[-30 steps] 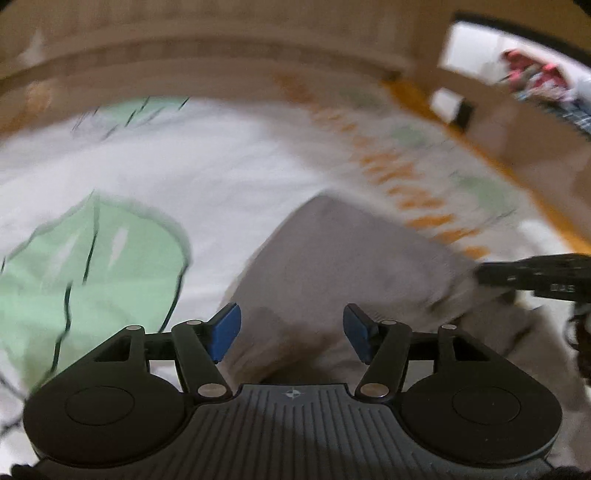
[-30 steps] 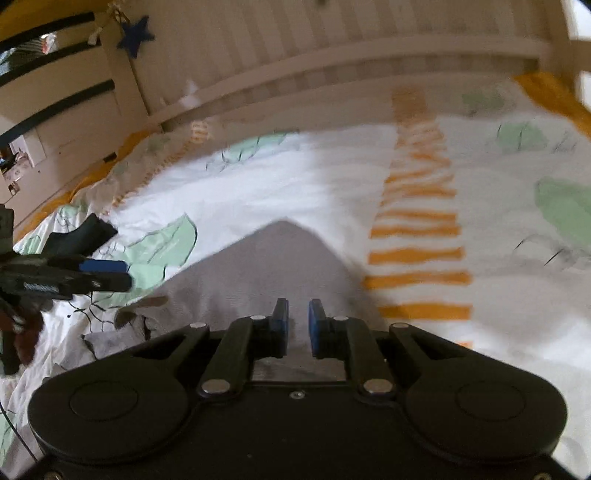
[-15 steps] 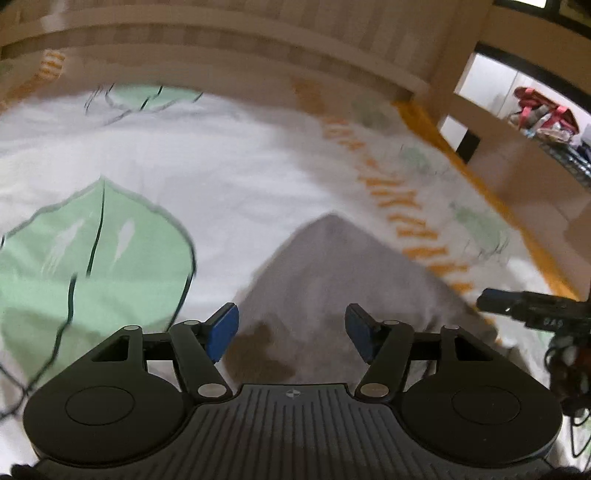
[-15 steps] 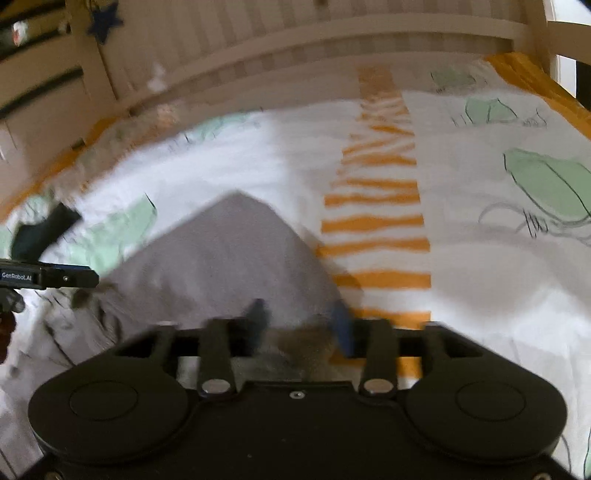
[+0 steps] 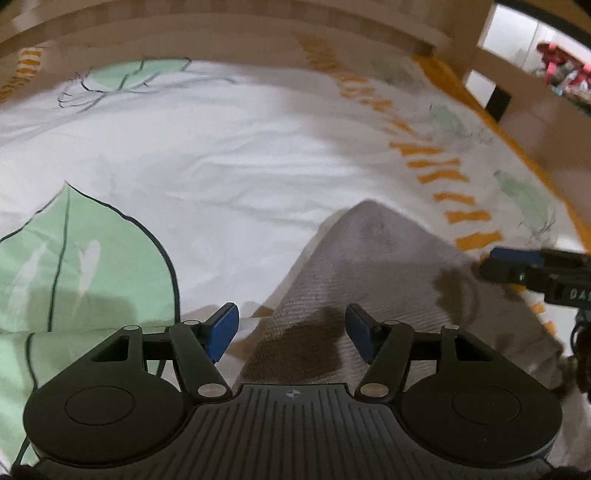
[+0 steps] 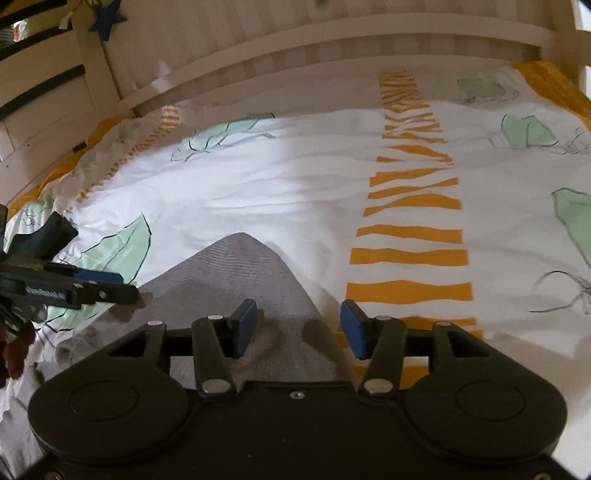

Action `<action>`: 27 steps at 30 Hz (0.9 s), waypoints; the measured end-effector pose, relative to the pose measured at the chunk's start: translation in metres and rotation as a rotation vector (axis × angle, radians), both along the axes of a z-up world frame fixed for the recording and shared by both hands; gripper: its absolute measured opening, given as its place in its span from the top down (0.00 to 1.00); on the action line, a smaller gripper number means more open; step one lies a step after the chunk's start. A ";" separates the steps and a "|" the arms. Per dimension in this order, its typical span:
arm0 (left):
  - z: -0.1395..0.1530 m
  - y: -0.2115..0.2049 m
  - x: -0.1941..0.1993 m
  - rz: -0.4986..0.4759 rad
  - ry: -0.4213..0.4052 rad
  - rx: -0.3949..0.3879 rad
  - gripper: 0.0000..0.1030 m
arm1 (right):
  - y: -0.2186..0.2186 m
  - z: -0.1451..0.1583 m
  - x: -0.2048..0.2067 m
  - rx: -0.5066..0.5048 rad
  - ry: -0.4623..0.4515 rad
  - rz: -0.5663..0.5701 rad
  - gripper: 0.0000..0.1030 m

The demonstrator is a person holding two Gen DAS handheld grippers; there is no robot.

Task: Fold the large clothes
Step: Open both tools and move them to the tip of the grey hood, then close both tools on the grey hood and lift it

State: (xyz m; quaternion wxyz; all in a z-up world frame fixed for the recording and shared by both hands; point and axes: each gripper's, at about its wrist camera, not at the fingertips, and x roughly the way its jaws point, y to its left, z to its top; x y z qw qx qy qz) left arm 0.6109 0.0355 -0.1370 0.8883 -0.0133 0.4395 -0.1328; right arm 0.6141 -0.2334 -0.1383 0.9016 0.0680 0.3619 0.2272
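Note:
A grey ribbed garment (image 5: 369,266) lies flat on the bed, folded to a pointed corner that faces the headboard. My left gripper (image 5: 291,332) hovers open over the garment's left edge, with nothing pinched between its blue pads. My right gripper (image 6: 298,326) stands open above the garment's (image 6: 236,273) right edge, its pads clear of the cloth. Each gripper shows in the other's view: the right gripper (image 5: 517,262) at the right, the left gripper (image 6: 99,284) at the left.
The bed sheet (image 5: 221,155) is white with green leaf prints and a band of orange stripes (image 6: 410,232). A wooden slatted headboard (image 6: 332,33) runs along the far side. A doorway with red items (image 5: 554,70) is at the far right.
The right gripper's jaws went from shut on the grey cloth to open, letting it go. Both grippers slid a little outward over the garment's edges.

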 end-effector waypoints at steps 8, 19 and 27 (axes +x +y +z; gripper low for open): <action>-0.007 -0.002 0.011 -0.046 0.027 -0.006 0.82 | 0.014 -0.017 0.016 -0.015 0.044 0.001 0.45; 0.036 -0.007 -0.058 -0.101 -0.211 -0.019 0.94 | 0.006 0.021 -0.035 -0.012 -0.130 0.030 0.90; 0.071 -0.006 -0.158 -0.211 -0.352 -0.002 0.94 | -0.007 0.051 -0.119 -0.024 -0.256 0.121 0.90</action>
